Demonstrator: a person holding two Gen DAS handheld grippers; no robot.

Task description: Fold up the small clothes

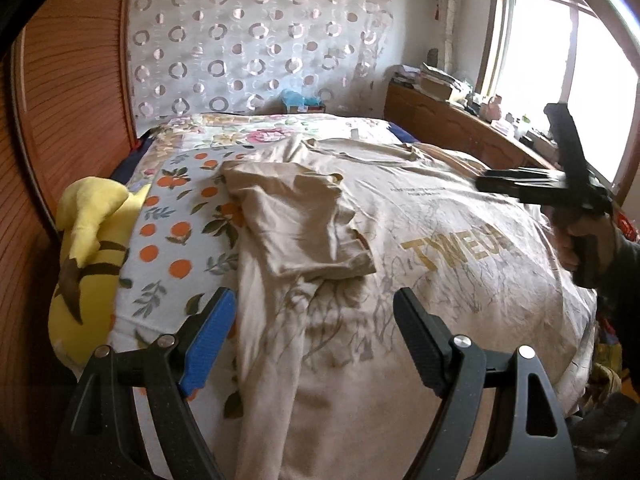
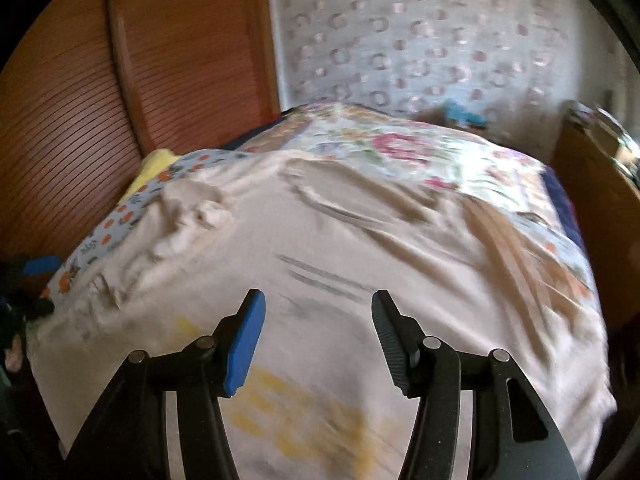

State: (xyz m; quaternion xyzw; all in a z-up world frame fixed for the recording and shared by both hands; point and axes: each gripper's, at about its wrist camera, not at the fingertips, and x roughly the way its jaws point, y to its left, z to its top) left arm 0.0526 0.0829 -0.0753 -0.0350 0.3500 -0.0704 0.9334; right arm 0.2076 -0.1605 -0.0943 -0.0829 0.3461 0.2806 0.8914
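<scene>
Spread flat across the bed (image 1: 188, 216): a beige T-shirt (image 1: 420, 280) with gold lettering, collar toward the far end, hem toward the near edge, so long axis running near to far. Left sleeve (image 1: 296, 220) already folded inward onto the chest, lying as a rough flap just beyond the left tool (image 1: 316, 312). Left tool spread wide, nothing between its blue and black pads, hovering low over the shirt's near left part, tilted downward. Right tool (image 2: 318, 316) likewise apart and pinching nothing, cloth only beneath it; from the left wrist view, seen at the far right (image 1: 560, 176), raised above the shirt's right side and gripped by a dark-sleeved hand (image 1: 580, 244). Right wrist view badly smeared, so the right sleeve probably lies farther right and beyond that tool, somewhere near the brownish folds, though not certain. Coming move likely a matching inward fold of the right side: that edge lying right of the right tool, clearly nearer to that hand than to the left. Yellow plush toy (image 1: 92, 248) off the shirt at the bed's left edge, wooden headboard (image 1: 72, 92) behind it, out of the way.
</scene>
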